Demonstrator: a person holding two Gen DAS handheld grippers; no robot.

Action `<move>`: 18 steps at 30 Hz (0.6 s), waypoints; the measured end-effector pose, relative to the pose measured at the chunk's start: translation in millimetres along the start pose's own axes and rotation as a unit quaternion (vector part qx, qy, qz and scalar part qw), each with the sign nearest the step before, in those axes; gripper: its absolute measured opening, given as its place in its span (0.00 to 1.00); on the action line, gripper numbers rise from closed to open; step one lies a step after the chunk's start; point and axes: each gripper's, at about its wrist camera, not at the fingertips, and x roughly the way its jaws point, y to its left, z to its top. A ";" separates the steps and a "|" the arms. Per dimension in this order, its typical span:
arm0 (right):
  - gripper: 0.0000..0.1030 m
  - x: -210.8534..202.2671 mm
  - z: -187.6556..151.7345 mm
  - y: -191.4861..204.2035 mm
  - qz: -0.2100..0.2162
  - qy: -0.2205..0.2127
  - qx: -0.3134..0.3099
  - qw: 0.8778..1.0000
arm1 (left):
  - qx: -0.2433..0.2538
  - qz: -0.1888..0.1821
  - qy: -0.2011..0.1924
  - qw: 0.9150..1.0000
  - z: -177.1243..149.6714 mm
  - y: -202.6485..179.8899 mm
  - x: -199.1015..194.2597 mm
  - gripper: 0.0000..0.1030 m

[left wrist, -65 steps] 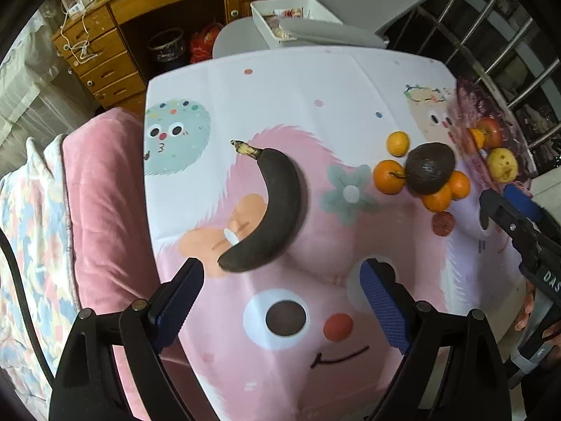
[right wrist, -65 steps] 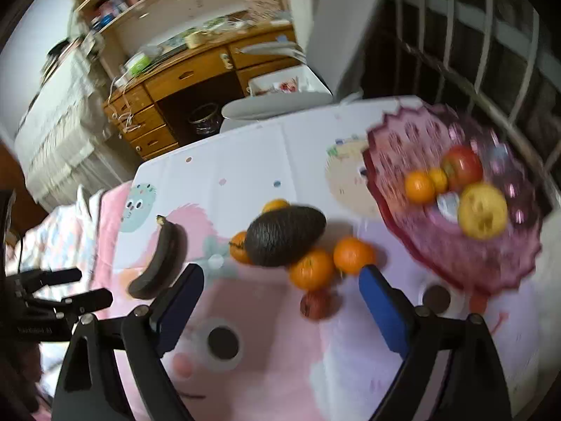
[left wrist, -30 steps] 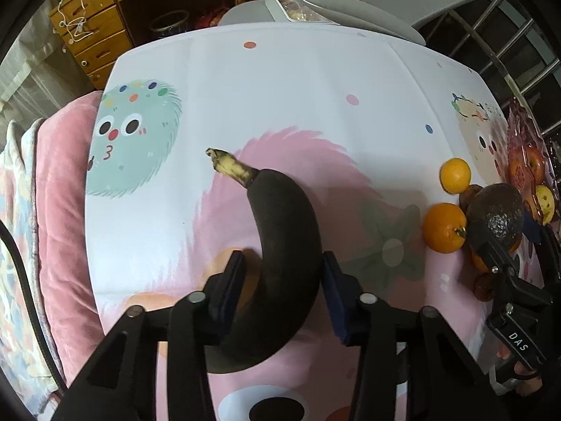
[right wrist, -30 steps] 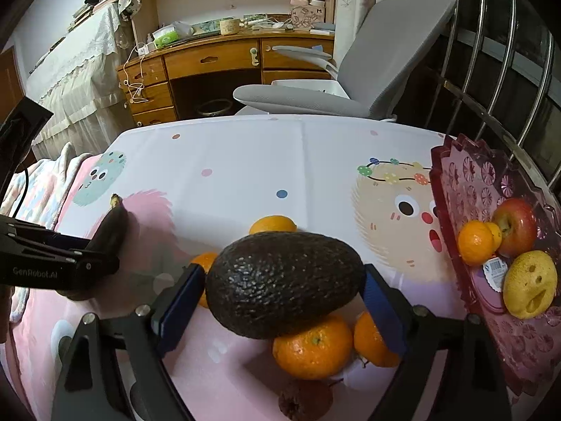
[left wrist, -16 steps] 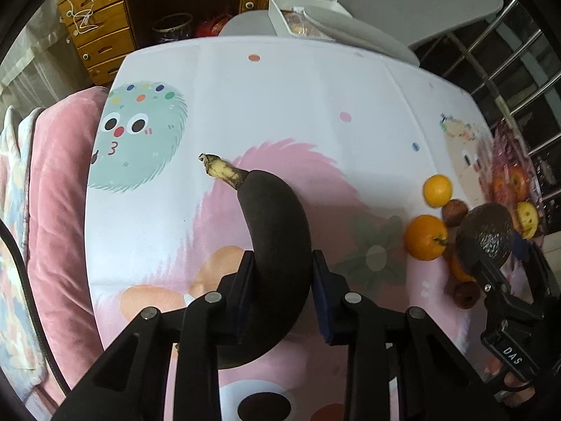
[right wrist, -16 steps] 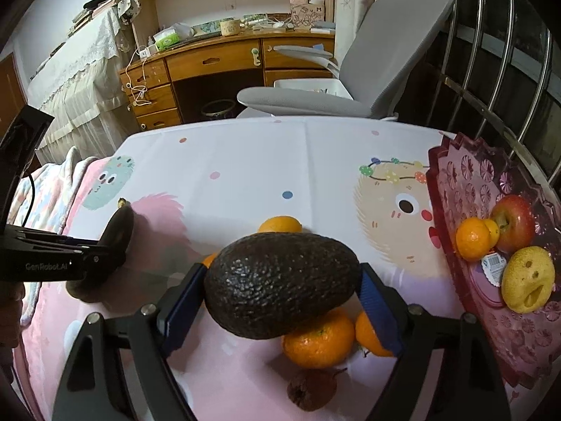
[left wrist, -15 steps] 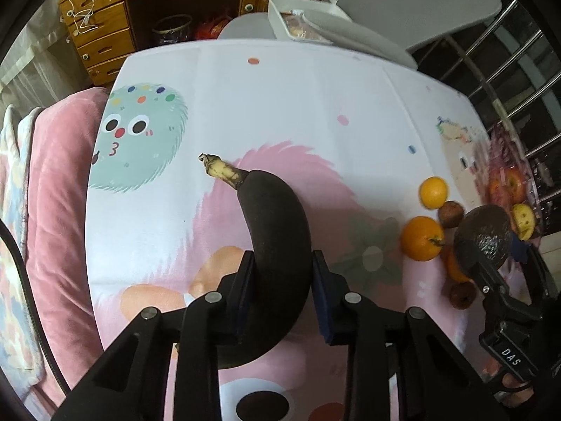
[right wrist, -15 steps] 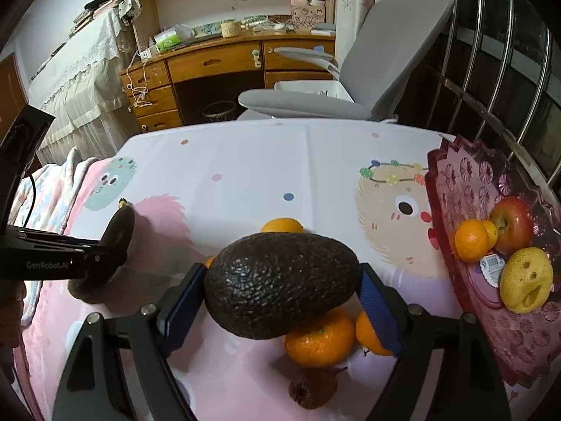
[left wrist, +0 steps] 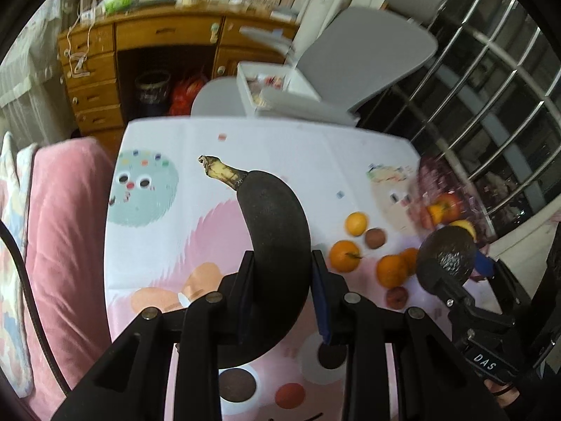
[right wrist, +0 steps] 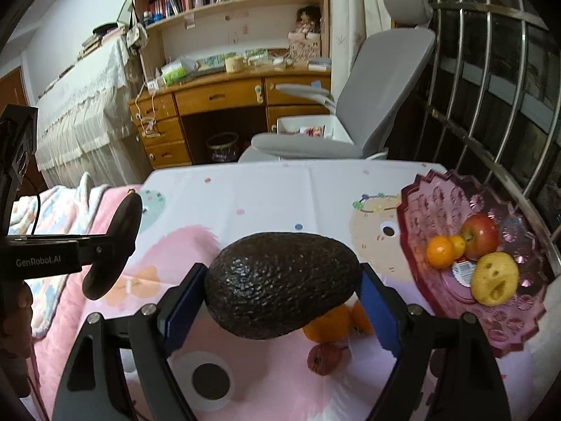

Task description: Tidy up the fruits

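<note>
Left gripper (left wrist: 282,291): black, with blue-padded fingers closed on a blackened, matte-skinned banana (left wrist: 277,245). The fruit curves upward from between the pads; its yellow-brown stem points up and to the left. In the right wrist view the banana (right wrist: 114,242) is held clear above the table.

Right gripper (right wrist: 280,301): its blue pads press both ends of a dark, pebbly, egg-shaped avocado (right wrist: 282,284), held crosswise above the cloth. The left wrist view shows the same avocado (left wrist: 447,256) raised at the right, near the bowl.

Table: covered by a smooth printed tablecloth (right wrist: 266,203) in white and pink with cartoon faces. On it lie loose round oranges (left wrist: 345,256), glossy and dimpled, and two small brownish-red wrinkled fruits (left wrist: 375,238), grouped between the two grippers.

Bowl (right wrist: 434,210): translucent pink, embossed, with a scalloped rim, at the table's right edge. It holds a red apple (right wrist: 480,236), two small oranges touching it, and a yellow fruit (right wrist: 494,279) with a face-like cut.

Background: wooden desk (right wrist: 224,101) and grey office chair (right wrist: 382,94).
</note>
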 end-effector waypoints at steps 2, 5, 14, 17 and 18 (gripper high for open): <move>0.82 -12.4 1.1 1.3 -0.001 -0.009 0.003 1.000 | 0.007 -0.006 -0.014 1.000 -1.5 -7.9 -13.7 0.27; 0.82 -36.3 1.5 0.3 -0.003 -0.022 0.007 1.000 | 0.015 -0.015 -0.028 0.999 -4.1 -19.5 -34.3 0.27; 0.82 -88.3 1.0 -22.1 -0.003 -0.039 0.022 0.999 | 0.036 -0.048 -0.068 0.996 -10.9 -67.9 -88.6 0.27; 0.82 -103.1 -1.3 -35.4 -0.005 -0.044 0.026 0.999 | 0.047 -0.056 -0.076 0.994 -14.4 -92.2 -102.0 0.27; 0.82 -107.5 -1.7 -41.7 -0.005 -0.045 0.030 0.999 | 0.049 -0.058 -0.077 0.994 -15.4 -100.2 -104.4 0.27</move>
